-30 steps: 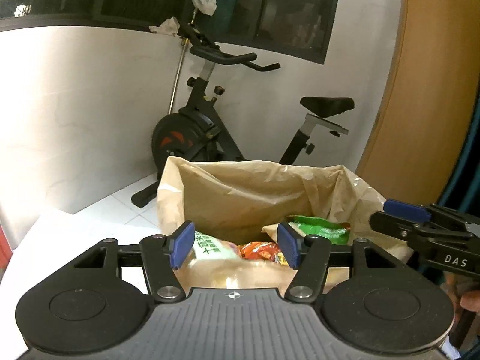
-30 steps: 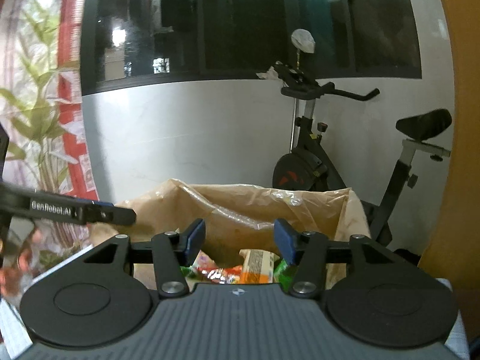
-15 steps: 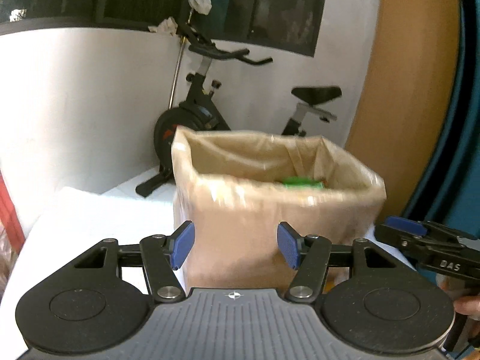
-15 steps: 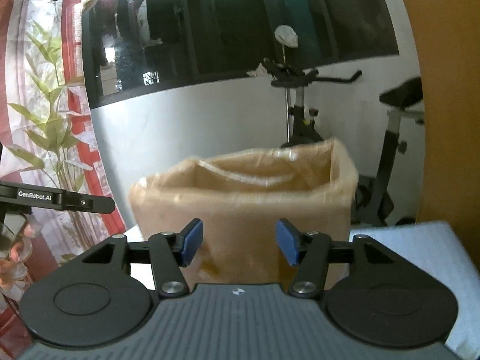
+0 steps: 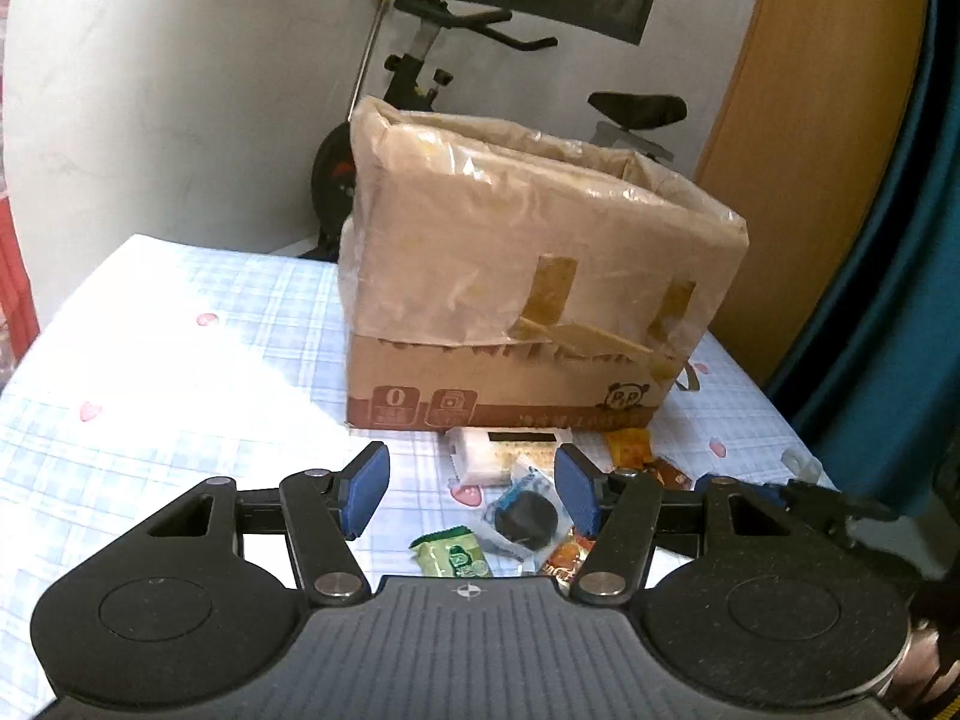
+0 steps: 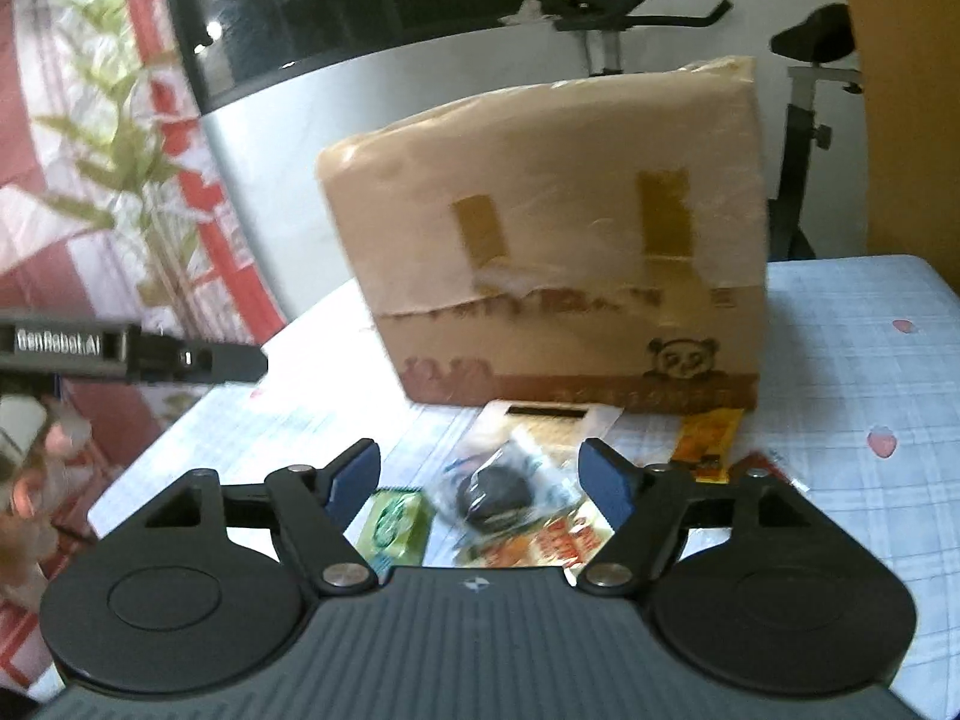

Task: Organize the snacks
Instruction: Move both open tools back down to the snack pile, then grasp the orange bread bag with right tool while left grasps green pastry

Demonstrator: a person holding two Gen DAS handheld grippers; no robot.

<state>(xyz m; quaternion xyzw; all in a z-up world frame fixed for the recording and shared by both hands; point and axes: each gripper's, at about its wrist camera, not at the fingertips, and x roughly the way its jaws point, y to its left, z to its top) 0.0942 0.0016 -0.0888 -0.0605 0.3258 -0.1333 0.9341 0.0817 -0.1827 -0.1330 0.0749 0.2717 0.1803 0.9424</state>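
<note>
A cardboard box lined with clear plastic stands on the checked tablecloth; its inside is hidden from this low angle. Loose snacks lie in front of it: a white packet, a clear packet with a dark round snack, a green packet, orange packets. My left gripper hangs open above them, holding nothing. My right gripper has its jaws opening, empty, over the same dark round snack, green packet and red-orange packet.
An exercise bike stands behind the box by the white wall. A wooden panel and blue curtain rise at the right. The right gripper's tip shows low right in the left view; the left gripper's finger crosses the right view's left.
Both grippers came down and back from above the box's open top to the table in front of it. The snacks on the cloth came into view. The right jaws spread wider.
</note>
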